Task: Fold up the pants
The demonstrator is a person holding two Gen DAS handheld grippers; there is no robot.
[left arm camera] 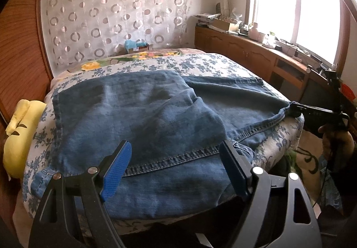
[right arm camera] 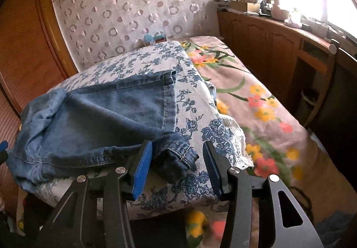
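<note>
Blue denim pants lie spread over a blue-flowered cloth on a bed, one part folded over another. My left gripper is open just above a stitched hem near the front edge, nothing between its blue pads. In the right wrist view, the pants lie to the left with a bunched cuff between the fingers of my right gripper. Its left pad is at the denim and its right pad stands apart from it, so it is open. The left wrist view shows the right gripper at the pants' right corner.
A yellow pillow lies at the bed's left side. Wooden cabinets with clutter on top run under the bright window on the right. A person's hand holds the right gripper. A pink flowered blanket covers the bed's right part.
</note>
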